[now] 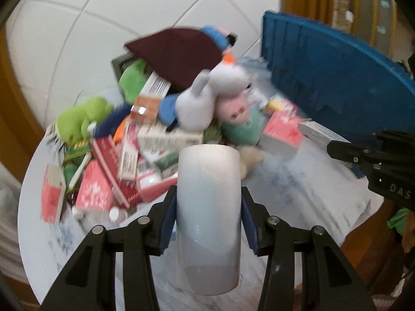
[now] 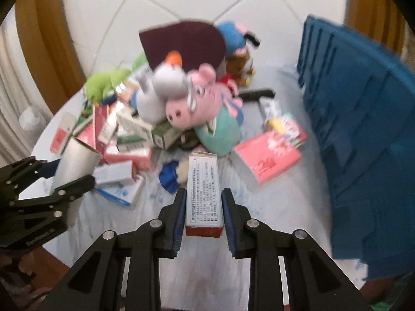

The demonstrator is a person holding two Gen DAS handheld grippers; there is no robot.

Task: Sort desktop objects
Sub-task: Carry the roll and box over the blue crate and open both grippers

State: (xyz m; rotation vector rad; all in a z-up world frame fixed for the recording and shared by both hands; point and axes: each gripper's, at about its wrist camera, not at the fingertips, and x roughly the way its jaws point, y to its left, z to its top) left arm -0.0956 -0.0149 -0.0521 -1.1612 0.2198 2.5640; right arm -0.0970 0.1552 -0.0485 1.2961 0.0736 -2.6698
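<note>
Floor (image 1: 77,26): large white tiles, thin grey grout lines, evenly lit. Table (image 1: 298,181): round, pale top with faint blue smudges, standing on that floor. Wood trim (image 2: 46,39), ochre-brown, curves along both sides in both views. Left edge of the right wrist view: white pleated curtain (image 2: 10,98).

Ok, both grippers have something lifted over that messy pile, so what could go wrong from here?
1. The left gripper pinches a smooth white cylinder only partway along its length; it might slip or pivot.
2. The right gripper clamps a narrow box near one end, so the far end could sag or twist.
3. A dropped item would likely land in the loose heap where the pig plush lies on stacked boxes, possibly toppling it.
</note>
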